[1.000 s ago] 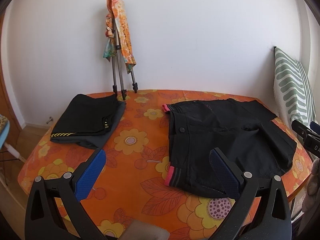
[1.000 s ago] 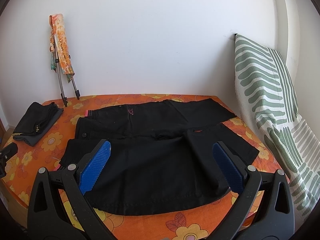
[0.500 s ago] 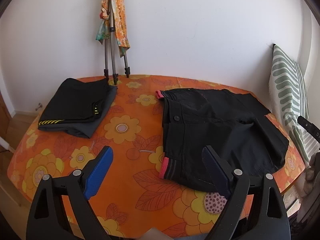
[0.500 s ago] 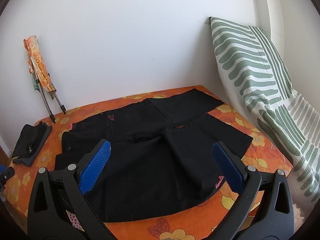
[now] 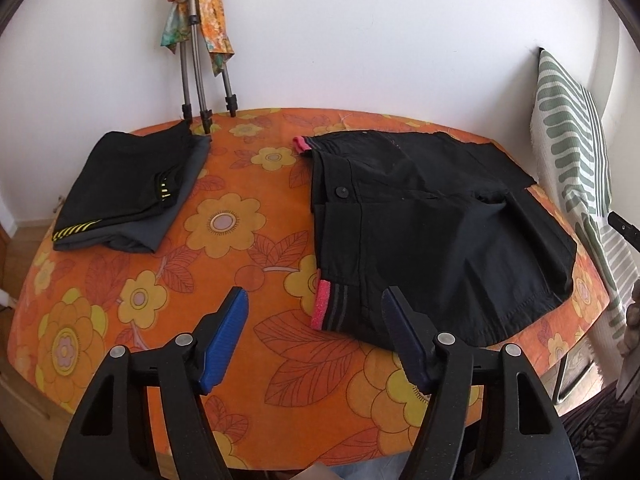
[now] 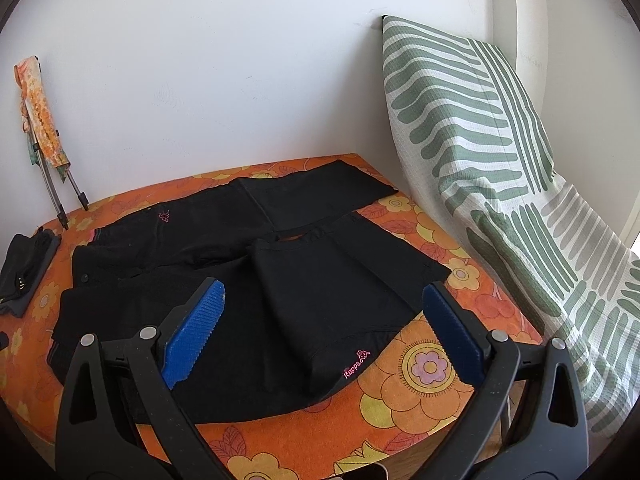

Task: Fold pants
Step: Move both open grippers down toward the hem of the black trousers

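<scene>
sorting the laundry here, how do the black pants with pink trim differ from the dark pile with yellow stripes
The black pants with pink waistband trim lie spread out, legs only loosely doubled; the dark pile with yellow stripes is folded into a compact stack. The pants cover far more of the cloth. Both rest on the orange flowered tablecloth.

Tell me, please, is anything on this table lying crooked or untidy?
Yes. The black pants are not flat: the near leg is doubled back crookedly. The folded dark clothes look neat.

pants (image 5: 432, 220) right on table (image 5: 248, 336), folded clothes (image 5: 132, 188) left
</scene>
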{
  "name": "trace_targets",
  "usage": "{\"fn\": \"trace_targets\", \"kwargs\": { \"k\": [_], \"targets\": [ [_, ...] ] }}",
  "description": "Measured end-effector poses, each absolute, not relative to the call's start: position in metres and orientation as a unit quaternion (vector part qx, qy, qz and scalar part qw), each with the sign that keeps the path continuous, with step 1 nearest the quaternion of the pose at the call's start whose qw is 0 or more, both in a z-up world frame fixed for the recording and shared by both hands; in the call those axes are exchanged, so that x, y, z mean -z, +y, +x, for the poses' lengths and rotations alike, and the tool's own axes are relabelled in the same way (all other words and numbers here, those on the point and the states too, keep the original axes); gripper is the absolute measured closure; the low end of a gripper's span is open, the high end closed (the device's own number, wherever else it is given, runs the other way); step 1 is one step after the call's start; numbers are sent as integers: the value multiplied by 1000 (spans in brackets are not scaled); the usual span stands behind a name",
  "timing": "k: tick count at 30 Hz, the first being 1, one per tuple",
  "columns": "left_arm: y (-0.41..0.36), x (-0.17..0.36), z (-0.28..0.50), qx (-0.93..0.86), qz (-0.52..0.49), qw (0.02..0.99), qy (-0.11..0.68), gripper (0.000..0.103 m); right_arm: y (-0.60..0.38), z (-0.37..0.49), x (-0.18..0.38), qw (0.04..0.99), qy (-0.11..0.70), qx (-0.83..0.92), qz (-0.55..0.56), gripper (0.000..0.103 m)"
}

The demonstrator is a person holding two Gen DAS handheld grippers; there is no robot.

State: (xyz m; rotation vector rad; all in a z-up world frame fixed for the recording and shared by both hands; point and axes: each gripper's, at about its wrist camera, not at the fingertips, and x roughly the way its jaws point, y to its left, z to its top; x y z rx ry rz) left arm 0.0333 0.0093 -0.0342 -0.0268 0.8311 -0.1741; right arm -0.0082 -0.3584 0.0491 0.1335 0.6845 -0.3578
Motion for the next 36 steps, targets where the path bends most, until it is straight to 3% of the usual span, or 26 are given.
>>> {"fn": "trace_targets", "kwargs": {
  "k": [8,17,19,21,30,36],
  "targets": [
    [2,32,34,97,13,914,393,36,-385,-4,-64,918,351,159,89,7],
    [-21,30,37,132,136,907,377,64,-445,-8,-126,918,342,186,77,7],
    [-17,19,43,133,130,906,379,64,-454,-11,-127,914,348,192,74,9],
    [-11,-1,52,129,122,910,375,64,-461,-14,-125,910,359,191,80,16],
    [31,-171,83,99,60,946,303,64,-468,-32,-130,913,354,163,119,17],
    [36,-207,68,114,54,948,294,64,-460,-37,-124,911,369,144,118,17]
  ]
}}
